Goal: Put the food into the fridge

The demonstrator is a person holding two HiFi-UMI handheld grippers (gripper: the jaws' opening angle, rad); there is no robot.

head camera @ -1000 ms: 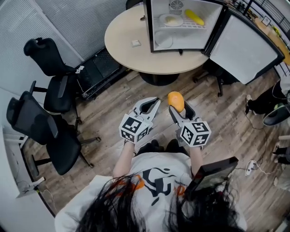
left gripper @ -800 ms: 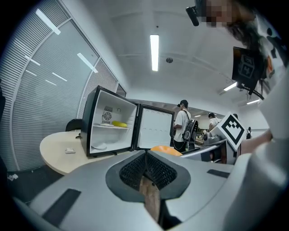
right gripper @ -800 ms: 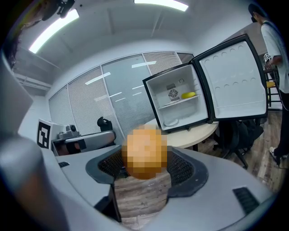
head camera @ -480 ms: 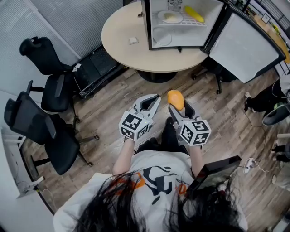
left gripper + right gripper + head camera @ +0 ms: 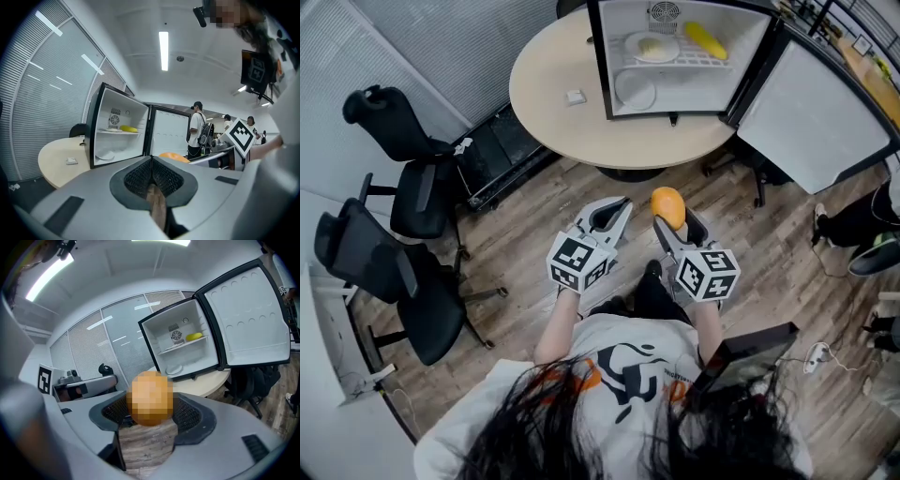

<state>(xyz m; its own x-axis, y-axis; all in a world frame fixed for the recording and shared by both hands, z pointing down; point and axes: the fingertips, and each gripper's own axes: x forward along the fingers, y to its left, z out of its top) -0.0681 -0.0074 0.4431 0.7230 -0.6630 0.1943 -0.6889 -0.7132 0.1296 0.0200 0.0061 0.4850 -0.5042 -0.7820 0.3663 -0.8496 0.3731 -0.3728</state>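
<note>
A round orange fruit (image 5: 667, 206) is pinched between the jaws of my right gripper (image 5: 671, 219), held above the wood floor in front of the round table (image 5: 553, 84). It also fills the middle of the right gripper view, where the fruit (image 5: 150, 398) sits between the dark pads. My left gripper (image 5: 621, 206) is beside it, shut with nothing in it; its jaws (image 5: 151, 164) meet in a line. The small white fridge (image 5: 675, 94) stands on the table with its door (image 5: 820, 108) swung open to the right. Inside are a plate (image 5: 654, 45), a yellow item (image 5: 705, 39) and a bowl (image 5: 636, 89).
Two black office chairs (image 5: 412, 178) (image 5: 389, 281) stand to the left. A small white object (image 5: 575, 97) lies on the table. A cable and plug (image 5: 817, 352) lie on the floor at the right. People (image 5: 197, 129) stand beyond the fridge in the left gripper view.
Both grippers keep their pose and the orange fruit stays gripped. The view has shifted slightly and the person's feet have moved below the grippers.
</note>
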